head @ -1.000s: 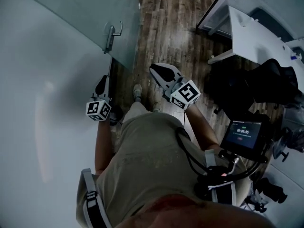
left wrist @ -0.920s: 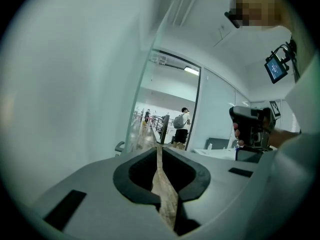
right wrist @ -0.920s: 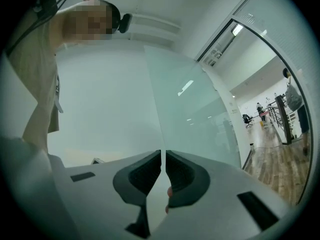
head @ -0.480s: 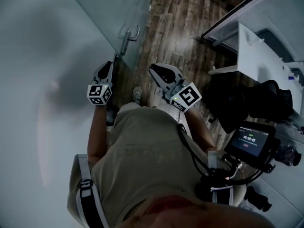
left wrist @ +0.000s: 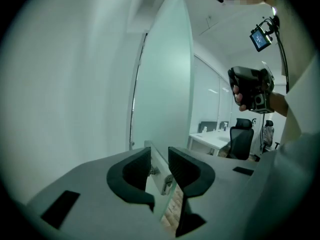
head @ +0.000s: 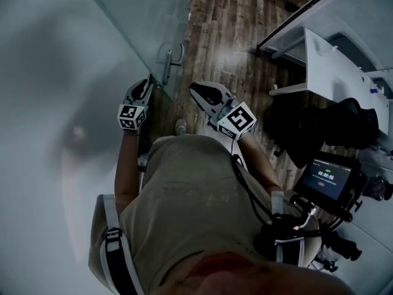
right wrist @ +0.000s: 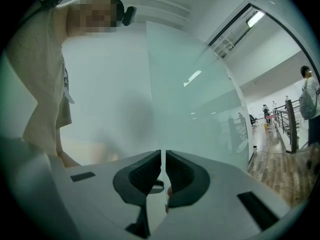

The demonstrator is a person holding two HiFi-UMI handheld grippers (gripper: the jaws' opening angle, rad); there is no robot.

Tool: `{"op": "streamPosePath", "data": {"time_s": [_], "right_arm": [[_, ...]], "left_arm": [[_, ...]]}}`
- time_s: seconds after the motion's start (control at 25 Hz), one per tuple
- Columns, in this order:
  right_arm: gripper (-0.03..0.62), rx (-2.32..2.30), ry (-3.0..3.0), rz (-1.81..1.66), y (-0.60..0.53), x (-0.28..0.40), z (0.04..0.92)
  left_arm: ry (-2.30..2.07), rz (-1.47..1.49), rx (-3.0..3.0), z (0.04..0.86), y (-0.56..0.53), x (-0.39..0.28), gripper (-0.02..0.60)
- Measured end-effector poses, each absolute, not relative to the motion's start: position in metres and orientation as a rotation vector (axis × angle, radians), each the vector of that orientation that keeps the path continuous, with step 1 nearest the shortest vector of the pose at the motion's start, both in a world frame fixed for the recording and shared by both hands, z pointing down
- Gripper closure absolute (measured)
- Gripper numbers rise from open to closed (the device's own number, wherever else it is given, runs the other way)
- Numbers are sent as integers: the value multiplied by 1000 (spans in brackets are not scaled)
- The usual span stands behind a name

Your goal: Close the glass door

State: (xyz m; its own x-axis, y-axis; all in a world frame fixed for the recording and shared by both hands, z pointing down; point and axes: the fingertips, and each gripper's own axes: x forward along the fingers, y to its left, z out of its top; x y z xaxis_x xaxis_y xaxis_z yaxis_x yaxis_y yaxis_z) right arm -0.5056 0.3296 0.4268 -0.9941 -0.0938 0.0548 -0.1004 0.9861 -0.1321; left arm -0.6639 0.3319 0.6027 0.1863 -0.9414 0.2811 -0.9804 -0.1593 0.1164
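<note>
While left gripper [left wrist: 159,155] jaws, just opening, stand apart astride the glass door [head: 150,17] free edge near its handle [head: 169,63] at centre-left, right gripper [right wrist: 163,156] jaws sit together. Wood floor [head: 227,29] open upper centre; desk [head: 331,63] right.

The left tool [head: 145,86], on a bare forearm stretched forward, tilts slightly down at the door's [head: 138,8] free edge. Its jaws have just been opening and stand apart astride that edge, not pressing it. The right tool [head: 196,91] points level just right of the door, jaws together.
</note>
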Motion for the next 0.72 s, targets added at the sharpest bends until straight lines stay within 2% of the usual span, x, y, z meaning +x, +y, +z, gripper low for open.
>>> {"op": "streamPosePath", "data": {"time_s": [0.08,0.48,0.72], "right_arm": [[577,170,-3084,207,325,-510,425],[577,303,-3085,297,304,-516,428],[577,277,-3053,308,309,-519,433]], "left_arm": [[-1788,268,2213,612,321,-666,470],[-1578,547,2287,647,290,-675,465],[-1511,590,2335,666,285,-678,465]]}}
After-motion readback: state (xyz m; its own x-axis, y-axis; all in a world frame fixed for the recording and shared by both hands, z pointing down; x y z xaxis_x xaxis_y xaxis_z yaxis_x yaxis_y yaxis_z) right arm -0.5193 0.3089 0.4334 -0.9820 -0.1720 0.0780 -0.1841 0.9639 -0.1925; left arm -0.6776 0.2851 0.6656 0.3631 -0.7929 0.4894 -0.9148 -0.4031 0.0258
